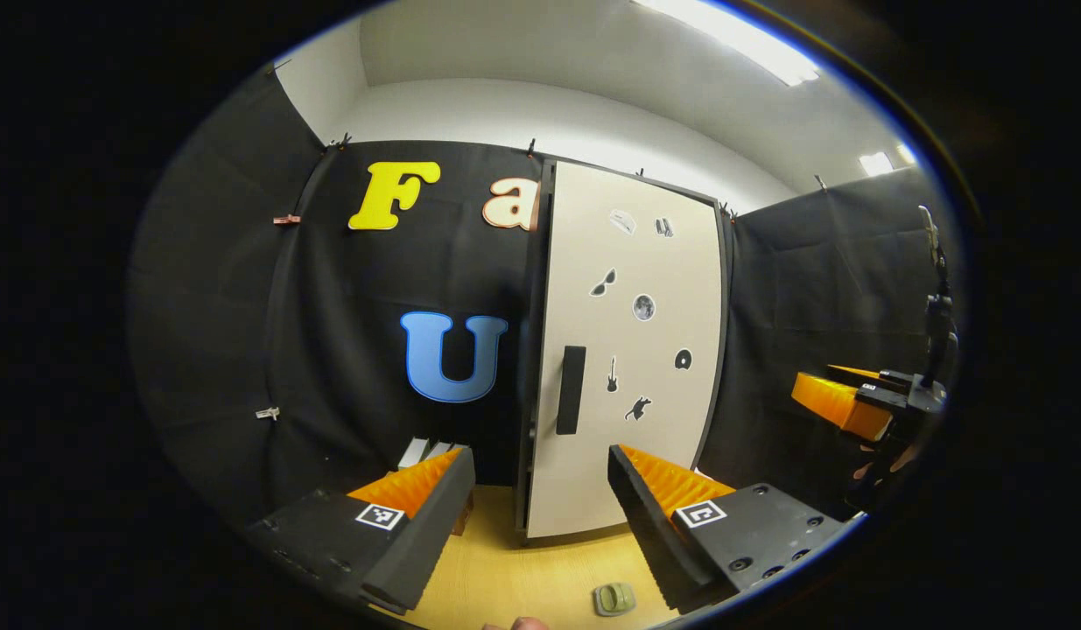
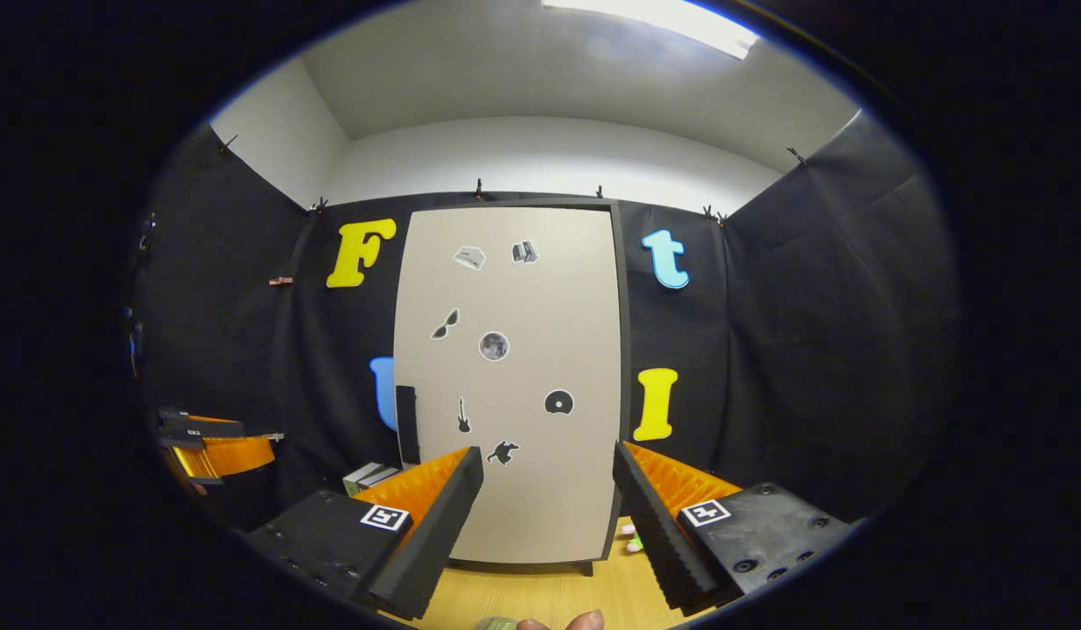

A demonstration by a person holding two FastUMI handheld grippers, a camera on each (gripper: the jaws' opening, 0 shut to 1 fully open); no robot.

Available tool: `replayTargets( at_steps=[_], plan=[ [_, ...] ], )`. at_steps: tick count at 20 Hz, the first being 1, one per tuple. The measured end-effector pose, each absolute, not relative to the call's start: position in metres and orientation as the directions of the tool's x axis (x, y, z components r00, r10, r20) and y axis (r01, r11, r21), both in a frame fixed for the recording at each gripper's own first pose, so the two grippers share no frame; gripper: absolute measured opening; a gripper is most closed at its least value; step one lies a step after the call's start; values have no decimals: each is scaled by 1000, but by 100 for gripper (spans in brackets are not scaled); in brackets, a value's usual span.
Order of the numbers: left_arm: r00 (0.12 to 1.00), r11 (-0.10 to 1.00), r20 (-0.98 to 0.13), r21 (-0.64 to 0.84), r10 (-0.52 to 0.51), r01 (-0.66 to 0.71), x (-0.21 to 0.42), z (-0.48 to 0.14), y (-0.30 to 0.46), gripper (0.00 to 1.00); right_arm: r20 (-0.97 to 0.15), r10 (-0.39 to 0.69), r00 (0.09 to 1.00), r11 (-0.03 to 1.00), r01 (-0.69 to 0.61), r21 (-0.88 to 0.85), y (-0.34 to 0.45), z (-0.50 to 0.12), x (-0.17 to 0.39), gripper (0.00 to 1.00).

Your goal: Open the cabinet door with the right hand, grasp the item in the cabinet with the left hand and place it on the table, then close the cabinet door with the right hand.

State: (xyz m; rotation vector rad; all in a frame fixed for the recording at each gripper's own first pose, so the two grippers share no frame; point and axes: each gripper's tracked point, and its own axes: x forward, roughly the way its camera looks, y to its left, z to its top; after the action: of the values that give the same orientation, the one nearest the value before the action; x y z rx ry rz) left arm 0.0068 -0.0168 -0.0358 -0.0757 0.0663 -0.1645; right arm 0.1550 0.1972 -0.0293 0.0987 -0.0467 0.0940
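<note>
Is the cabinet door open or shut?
Shut. The cabinet door sits flat in its dark frame, nothing inside shows, and its handle is untouched.

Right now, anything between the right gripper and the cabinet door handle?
Nothing. In the right gripper view, bare table lies between the open right gripper and the door handle.

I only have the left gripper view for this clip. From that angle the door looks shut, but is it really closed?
Observer: Yes. The right gripper view faces the cabinet door head-on, and it sits closed, with nothing touching the handle on its left edge.
Operator: Where is the right gripper aimed?
Observer: The right gripper is open and points at the lower part of the door, to the right of the handle.
Operator: Anything beside the cabinet that I miss?
Observer: By the cabinet's lower right corner, small pink and green objects lie on the table.
</note>
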Motion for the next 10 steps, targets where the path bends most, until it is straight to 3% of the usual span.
replayTargets(
  at_steps=[10],
  plan=[
    [981,980,-60,-91,-185,180,0,-36,-23,96,56,92,994,991,-97,95,200,-28,150,97]
  ],
)
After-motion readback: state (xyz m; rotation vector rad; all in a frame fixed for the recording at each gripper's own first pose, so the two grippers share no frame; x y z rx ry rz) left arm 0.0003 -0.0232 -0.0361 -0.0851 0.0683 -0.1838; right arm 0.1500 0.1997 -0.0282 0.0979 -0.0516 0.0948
